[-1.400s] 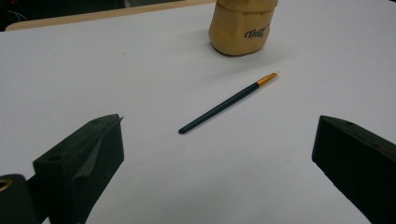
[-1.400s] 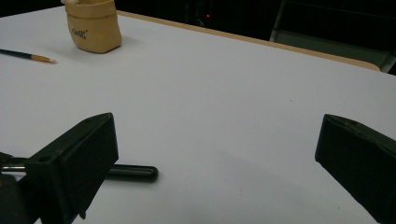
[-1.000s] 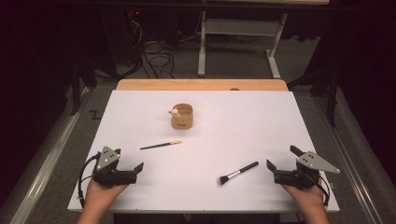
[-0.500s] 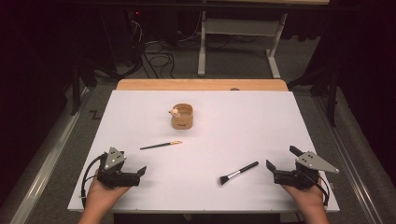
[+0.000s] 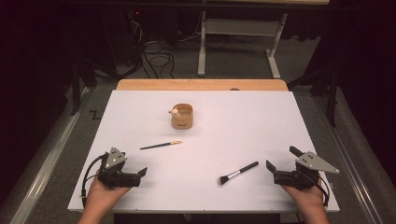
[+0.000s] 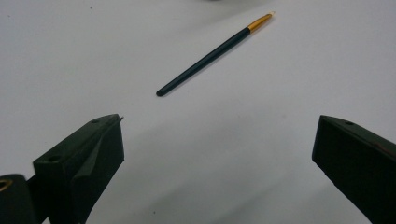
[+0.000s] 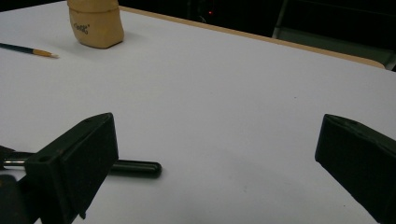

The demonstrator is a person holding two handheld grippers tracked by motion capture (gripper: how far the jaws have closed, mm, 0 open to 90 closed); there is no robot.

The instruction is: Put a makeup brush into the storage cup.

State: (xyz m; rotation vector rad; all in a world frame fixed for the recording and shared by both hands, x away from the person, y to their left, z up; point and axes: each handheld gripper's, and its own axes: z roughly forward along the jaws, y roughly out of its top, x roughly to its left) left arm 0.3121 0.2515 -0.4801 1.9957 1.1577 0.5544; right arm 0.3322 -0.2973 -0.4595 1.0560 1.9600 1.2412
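Both grippers sit low at the near edge of the white counter (image 5: 280,116), jaws wide apart, nothing held. Left gripper (image 5: 140,173) faces the thin brush (image 5: 161,145), lying just beyond it; right gripper (image 5: 270,165) sits just right of the makeup brush (image 5: 239,172). Risk: thin brush lies flat, so the jaws could skid over it or flick it away. Left gripper view shows its gold ferrule (image 6: 259,21); right gripper view shows print on the wooden cup (image 7: 95,22).
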